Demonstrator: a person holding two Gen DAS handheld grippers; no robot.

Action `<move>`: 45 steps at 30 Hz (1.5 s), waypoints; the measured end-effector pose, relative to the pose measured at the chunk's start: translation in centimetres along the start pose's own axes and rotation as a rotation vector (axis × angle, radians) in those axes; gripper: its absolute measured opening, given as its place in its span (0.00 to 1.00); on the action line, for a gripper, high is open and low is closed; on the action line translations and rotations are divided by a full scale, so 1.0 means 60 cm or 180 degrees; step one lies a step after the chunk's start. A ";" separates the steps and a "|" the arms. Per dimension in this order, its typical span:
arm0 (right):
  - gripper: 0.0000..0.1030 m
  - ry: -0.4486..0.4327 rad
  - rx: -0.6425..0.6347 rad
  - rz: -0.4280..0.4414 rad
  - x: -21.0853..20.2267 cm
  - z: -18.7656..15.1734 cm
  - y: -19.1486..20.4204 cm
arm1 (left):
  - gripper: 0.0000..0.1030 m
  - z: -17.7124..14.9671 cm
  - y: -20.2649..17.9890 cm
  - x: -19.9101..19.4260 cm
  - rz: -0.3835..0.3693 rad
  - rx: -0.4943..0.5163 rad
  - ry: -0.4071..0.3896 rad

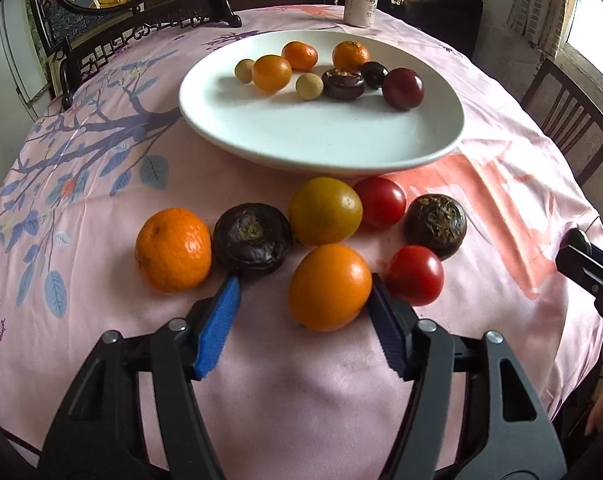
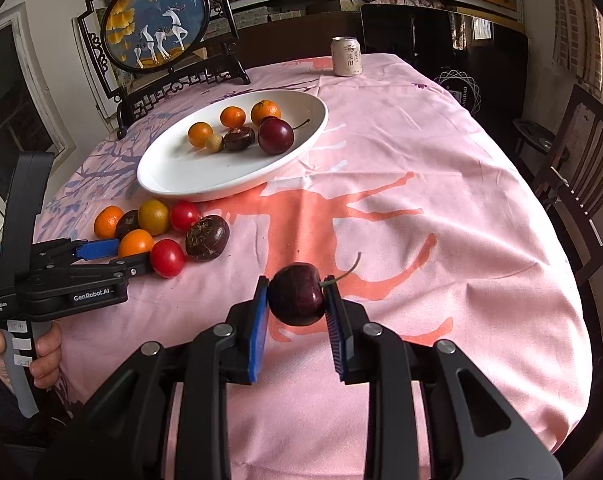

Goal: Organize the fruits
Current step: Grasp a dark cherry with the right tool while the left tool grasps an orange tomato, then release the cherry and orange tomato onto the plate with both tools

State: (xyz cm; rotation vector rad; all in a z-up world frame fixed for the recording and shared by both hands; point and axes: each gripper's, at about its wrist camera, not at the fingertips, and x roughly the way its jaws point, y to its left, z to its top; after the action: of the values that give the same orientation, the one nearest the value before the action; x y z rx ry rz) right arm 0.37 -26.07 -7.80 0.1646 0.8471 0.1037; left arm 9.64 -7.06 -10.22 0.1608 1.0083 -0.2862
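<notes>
A white plate (image 1: 285, 140) holds several small oranges, longans, dark water chestnuts and cherries. In front of it on the cloth lie more fruits. My left gripper (image 1: 303, 300) is open around a small orange (image 1: 328, 286), its right pad touching it; beside lie a tangerine (image 1: 173, 250), a water chestnut (image 1: 252, 239), a yellow-orange fruit (image 1: 325, 210), two red tomatoes (image 1: 415, 274) and another chestnut (image 1: 435, 225). My right gripper (image 2: 297, 300) is shut on a dark cherry (image 2: 296, 294) with a stem, held above the cloth right of the pile. The plate (image 2: 181, 184) also shows there.
A drink can (image 1: 360, 6) stands at the table's far edge. A framed deer screen (image 2: 157, 24) stands at the back left. Wooden chairs (image 2: 581, 160) stand to the right. The pink tablecloth (image 2: 421, 200) is open on the right side.
</notes>
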 end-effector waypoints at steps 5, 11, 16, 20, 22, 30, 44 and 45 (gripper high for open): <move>0.27 0.0001 0.0013 0.0007 -0.002 0.001 0.002 | 0.36 -0.003 -0.010 -0.006 -0.0068 0.0068 -0.0025; 0.27 -0.0020 -0.0062 0.0054 -0.002 0.005 0.021 | 0.36 -0.024 0.007 -0.043 -0.0228 -0.0022 -0.0077; 0.27 0.0005 -0.0111 0.0078 0.008 0.012 0.039 | 0.36 -0.022 0.032 -0.078 -0.0284 -0.0101 -0.0188; 0.27 0.0005 -0.0176 0.0093 0.012 0.028 0.055 | 0.36 0.008 0.062 -0.094 -0.0217 -0.0158 -0.0248; 0.27 -0.0004 -0.0272 0.0121 0.016 0.050 0.069 | 0.36 0.043 0.079 -0.092 -0.0181 -0.0179 -0.0228; 0.27 0.0110 -0.0510 0.0091 0.137 0.191 0.120 | 0.36 0.221 0.102 0.001 -0.0051 -0.0382 -0.0054; 0.41 0.0201 -0.0849 -0.0159 0.272 0.286 0.146 | 0.48 0.283 0.128 0.098 -0.0056 -0.0644 0.0198; 0.41 0.0182 -0.0846 -0.0191 0.266 0.285 0.144 | 0.53 0.285 0.128 0.091 -0.0066 -0.0655 0.0162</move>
State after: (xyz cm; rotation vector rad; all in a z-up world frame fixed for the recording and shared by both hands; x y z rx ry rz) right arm 23.54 -16.85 -6.80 -0.1136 0.8859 0.1640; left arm 28.57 -5.15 -5.89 -0.0292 1.0838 -0.1963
